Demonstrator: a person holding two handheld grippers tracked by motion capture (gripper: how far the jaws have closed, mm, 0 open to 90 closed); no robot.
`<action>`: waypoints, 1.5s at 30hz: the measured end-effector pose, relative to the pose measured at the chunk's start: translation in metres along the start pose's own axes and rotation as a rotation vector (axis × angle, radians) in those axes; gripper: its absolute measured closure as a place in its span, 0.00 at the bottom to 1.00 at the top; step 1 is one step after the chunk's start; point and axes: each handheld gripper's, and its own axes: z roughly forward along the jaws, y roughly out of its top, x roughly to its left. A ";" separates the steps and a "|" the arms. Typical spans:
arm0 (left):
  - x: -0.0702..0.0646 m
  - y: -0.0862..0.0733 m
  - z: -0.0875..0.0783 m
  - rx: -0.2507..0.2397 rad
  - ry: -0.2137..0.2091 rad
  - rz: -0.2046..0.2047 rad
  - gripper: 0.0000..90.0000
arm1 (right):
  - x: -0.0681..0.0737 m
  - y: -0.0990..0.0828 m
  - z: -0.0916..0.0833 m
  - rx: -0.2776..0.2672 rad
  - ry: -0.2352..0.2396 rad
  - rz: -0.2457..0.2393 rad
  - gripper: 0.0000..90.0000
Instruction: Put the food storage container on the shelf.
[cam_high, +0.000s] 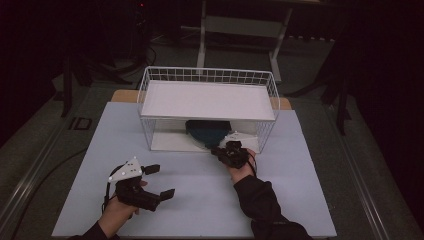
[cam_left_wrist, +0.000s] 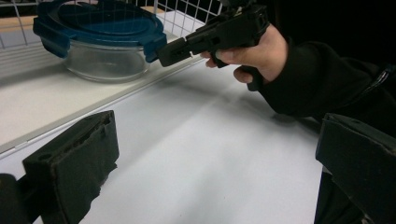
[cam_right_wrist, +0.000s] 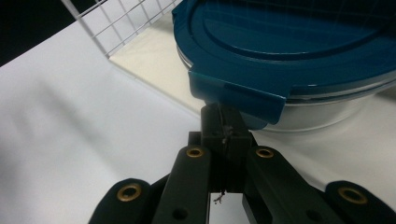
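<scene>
Right now I see my right gripper (cam_high: 218, 150) stretched forward to the open front of a white wire basket (cam_high: 150, 90). Its two jaws are pressed together with nothing between them, and their joined tips sit directly beneath a side clip (cam_right_wrist: 236, 95) of a dark blue lid (cam_right_wrist: 299, 42). In the right gripper view the tips meet just under that clip; whether they actually touch it I cannot tell.

That lid covers a round clear glass container (cam_left_wrist: 105, 63), which stands on the white lower floor (cam_left_wrist: 28, 102) of the basket, straight ahead of the right gripper's tips and slightly above them. In the left gripper view the right gripper (cam_left_wrist: 163, 55) comes in level, its tip at the edge of the lid, with the hand (cam_left_wrist: 259, 51) and a dark sleeve (cam_left_wrist: 322, 79) behind it.

My left gripper (cam_high: 162, 181) is held low over the pale table (cam_high: 200, 200), well apart from the basket and back from the right gripper, on its left. Its jaws stand wide apart and hold nothing; bare tabletop lies between them. A grey three-cornered plate (cam_high: 126, 170) sits on top of it.

Above the container, an upper white shelf (cam_high: 207, 100) lies across the basket.
</scene>
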 end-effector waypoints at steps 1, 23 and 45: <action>0.000 0.000 0.000 -0.002 0.000 0.001 0.00 | -0.001 0.001 0.001 0.000 0.000 0.004 1.00; -0.006 -0.001 0.001 0.014 -0.010 0.027 0.00 | 0.015 -0.015 -0.035 -0.102 0.112 -0.008 0.17; -0.009 -0.007 -0.012 0.025 0.012 0.043 0.00 | 0.012 -0.061 -0.131 -0.157 0.080 -0.017 0.16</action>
